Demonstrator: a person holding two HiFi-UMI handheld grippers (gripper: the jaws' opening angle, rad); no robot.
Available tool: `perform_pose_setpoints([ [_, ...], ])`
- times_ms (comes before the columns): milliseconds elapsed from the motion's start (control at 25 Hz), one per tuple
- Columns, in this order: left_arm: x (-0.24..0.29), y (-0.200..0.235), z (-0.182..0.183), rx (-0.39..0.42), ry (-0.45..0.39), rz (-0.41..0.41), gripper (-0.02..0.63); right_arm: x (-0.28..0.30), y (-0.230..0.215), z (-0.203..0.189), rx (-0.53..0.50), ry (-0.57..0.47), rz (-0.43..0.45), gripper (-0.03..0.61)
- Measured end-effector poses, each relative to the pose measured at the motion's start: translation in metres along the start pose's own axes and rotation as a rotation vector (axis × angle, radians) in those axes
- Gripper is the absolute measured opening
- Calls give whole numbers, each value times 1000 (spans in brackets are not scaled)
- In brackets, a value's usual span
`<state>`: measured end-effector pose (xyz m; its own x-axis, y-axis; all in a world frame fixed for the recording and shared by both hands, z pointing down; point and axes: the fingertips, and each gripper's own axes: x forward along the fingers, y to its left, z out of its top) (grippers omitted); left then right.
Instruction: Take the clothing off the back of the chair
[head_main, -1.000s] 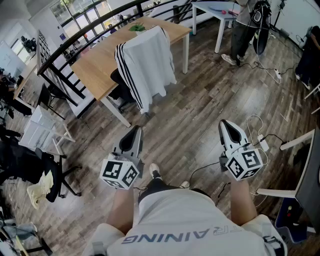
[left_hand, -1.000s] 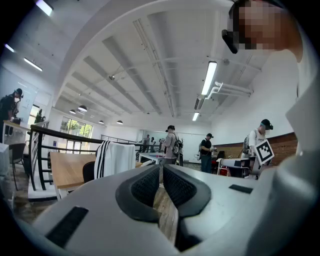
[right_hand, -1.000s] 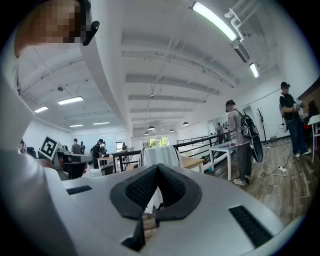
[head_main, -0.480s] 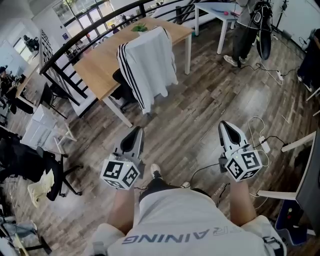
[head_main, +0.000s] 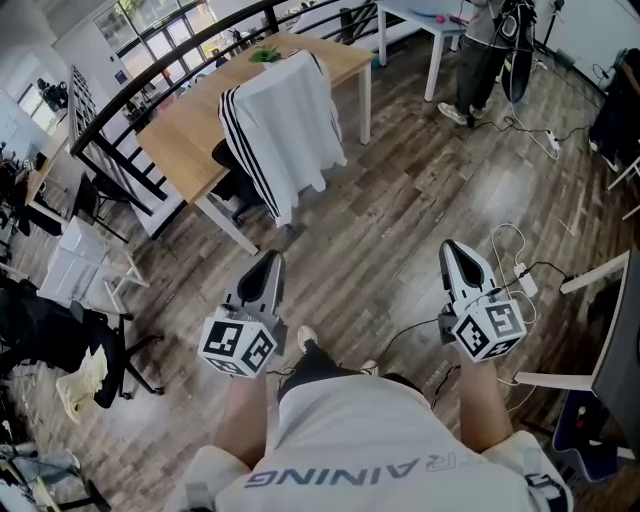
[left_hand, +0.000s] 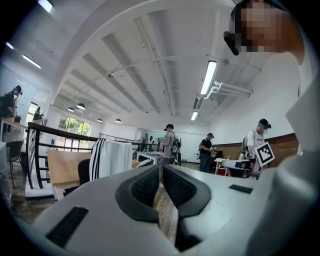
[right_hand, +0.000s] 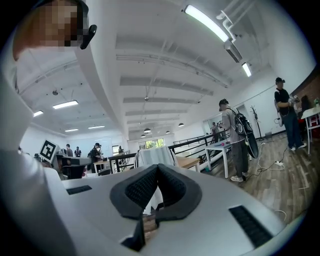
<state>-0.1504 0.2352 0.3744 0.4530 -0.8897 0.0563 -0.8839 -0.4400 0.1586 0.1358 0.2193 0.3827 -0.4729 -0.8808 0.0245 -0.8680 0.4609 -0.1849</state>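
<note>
Clothing (head_main: 285, 125) on chair (head_main: 230, 165) | left gripper (head_main: 268, 264), right gripper (head_main: 455, 252) jaws closed, empty | shirt (head_main: 370, 430) reads "RAINING"

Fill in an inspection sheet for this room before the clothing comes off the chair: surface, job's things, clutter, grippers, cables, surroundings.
Surface: wood-plank floor.
Job's things: white top with black stripes draped over the back of a dark chair at a wooden table.
Clutter: green item on the table; dark heap at left.
Grippers: left gripper and right gripper both shut, empty, short of the chair.
Cables: plug strip with white cable on the floor by the right gripper.
Surroundings: black railing behind the table; person standing far right.
</note>
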Motion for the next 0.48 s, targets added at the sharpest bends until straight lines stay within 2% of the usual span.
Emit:
perform_pose_setpoints([
  [240,12,11,-2,-12,17,27,54,3,-17,-10,37,17,-10,21],
  [480,52,21,-10,-21,30,0,54,27,-38,-20,49,47,-33,21],
])
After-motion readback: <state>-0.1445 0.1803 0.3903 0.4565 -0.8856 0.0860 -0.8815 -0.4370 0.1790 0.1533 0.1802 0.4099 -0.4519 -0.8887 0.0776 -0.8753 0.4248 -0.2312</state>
